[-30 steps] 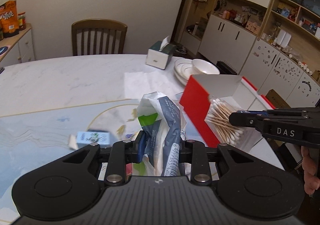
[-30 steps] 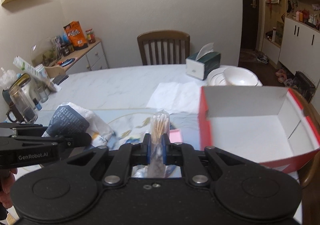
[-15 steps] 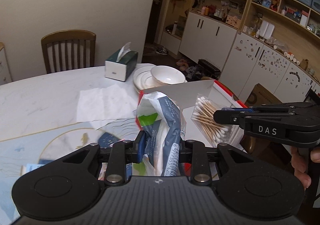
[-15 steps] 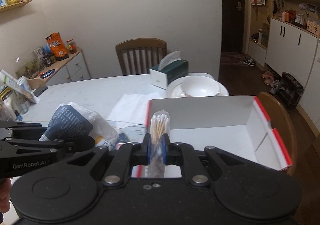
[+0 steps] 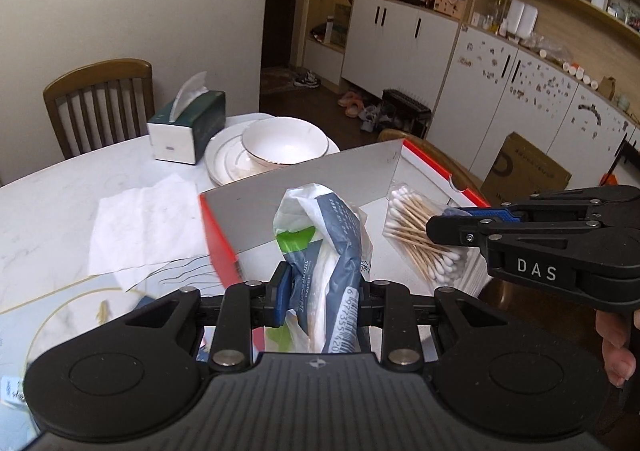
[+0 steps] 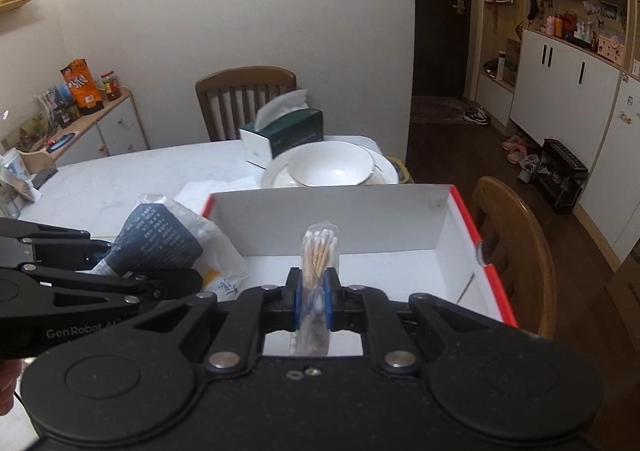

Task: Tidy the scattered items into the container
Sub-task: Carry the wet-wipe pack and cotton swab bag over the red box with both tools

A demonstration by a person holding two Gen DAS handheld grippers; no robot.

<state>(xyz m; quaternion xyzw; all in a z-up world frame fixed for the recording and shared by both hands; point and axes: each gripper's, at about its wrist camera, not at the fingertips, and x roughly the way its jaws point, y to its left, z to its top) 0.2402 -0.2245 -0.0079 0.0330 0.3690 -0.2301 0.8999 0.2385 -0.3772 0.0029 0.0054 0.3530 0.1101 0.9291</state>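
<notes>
My left gripper [image 5: 322, 293] is shut on a crumpled white, blue and green plastic packet [image 5: 324, 239] and holds it above the near left part of the red-edged white box [image 5: 304, 187]. The packet also shows in the right wrist view [image 6: 160, 239]. My right gripper [image 6: 313, 297] is shut on a clear bag of cotton swabs [image 6: 318, 251] and holds it over the box's open inside [image 6: 384, 271]. In the left wrist view the swab bag [image 5: 420, 239] hangs to the right of the packet.
A tissue box [image 5: 186, 129] and a white bowl on plates [image 5: 286, 145] stand behind the box. A paper napkin [image 5: 148, 223] lies left of it. A wooden chair [image 6: 516, 251] stands at the box's right side, another chair [image 5: 98, 99] at the far side.
Both grippers have moved right and forward with their loads, from beside the box to over it. The packet and the swab bag stayed gripped.
</notes>
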